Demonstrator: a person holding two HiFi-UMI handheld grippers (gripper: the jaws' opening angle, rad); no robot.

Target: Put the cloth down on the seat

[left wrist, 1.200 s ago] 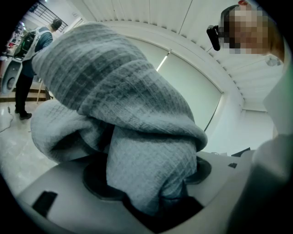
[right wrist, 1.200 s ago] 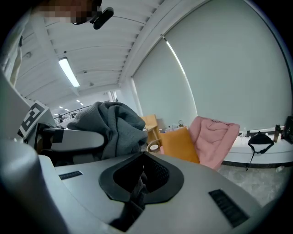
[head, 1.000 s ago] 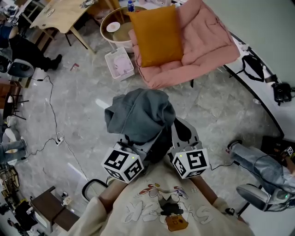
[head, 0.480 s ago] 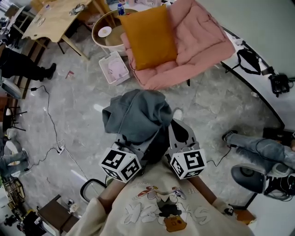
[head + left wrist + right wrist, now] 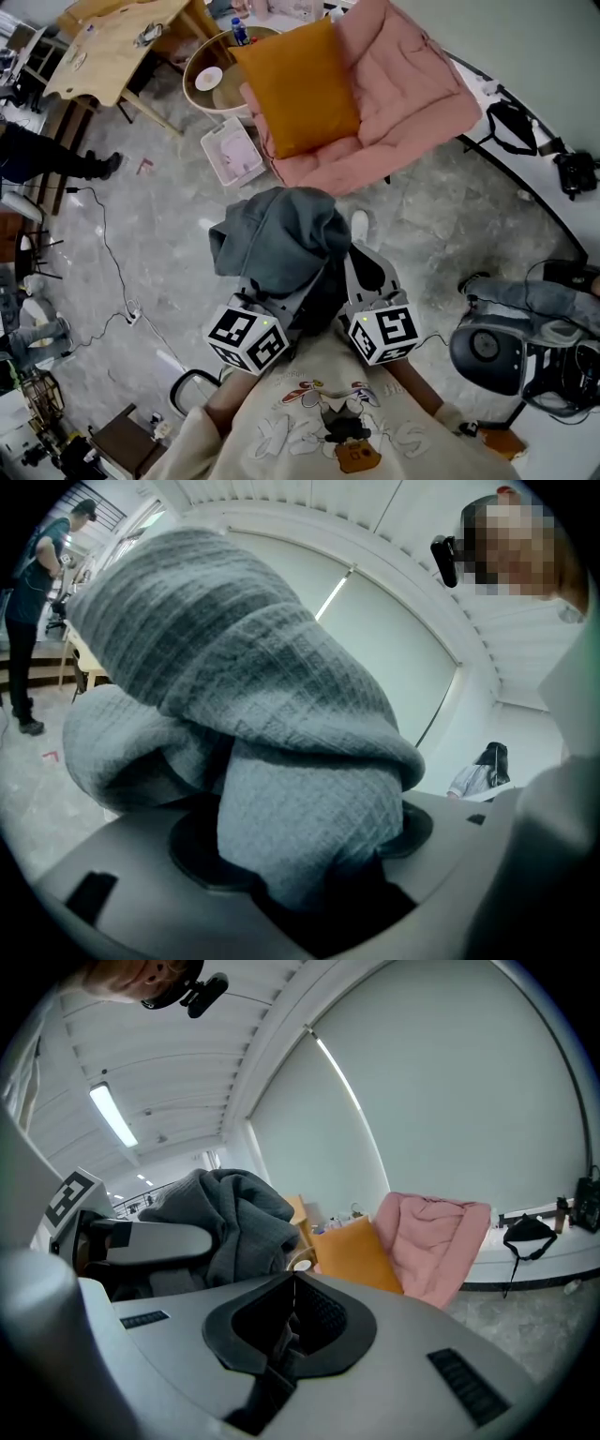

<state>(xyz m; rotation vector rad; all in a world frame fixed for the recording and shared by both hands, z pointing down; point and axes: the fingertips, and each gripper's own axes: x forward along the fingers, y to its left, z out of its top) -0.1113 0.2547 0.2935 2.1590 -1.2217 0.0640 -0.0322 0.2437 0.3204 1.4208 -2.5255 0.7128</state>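
Grey stone floor (image 5: 169,216) all round, cluttered. At far left, wooden surface (image 5: 112,47) and a cable (image 5: 108,253) trailing over the floor: could snag a foot on the way forward. Just short of the seat, white bin (image 5: 232,155): could catch a hanging fold, or take the whole bundle on an early release.

At centre, cloth (image 5: 277,239), grey and bulky, carried in the air above the floor, well short of the seat and not yet on it. Left tool (image 5: 305,841) clamped on a thick fold, pads buried in the knit, with the bulk heaped over and ahead of the jaws. Looks like a grip on one fold only, so could slide out under its own weight during the reach, or unroll and drag. Fills most of the left tool view too, so hard to judge the drop point from there.

Right tool (image 5: 291,1316) close beside the cloth, jaws together with nothing between them; touching the cloth or not, cannot tell. No support from that side against tipping.

Ahead and to the right, orange cushion (image 5: 295,89) leaning on the pink seat (image 5: 403,94), covering much of the sitting part. Could land the cloth on the cushion, or perch it on the front edge to slide off, if released too soon or too high. Could also snag knit on a pad at release and pull it back off on withdrawal.

At far right, office chair (image 5: 487,352) and a person's legs (image 5: 525,291): near enough to crowd a step that way.
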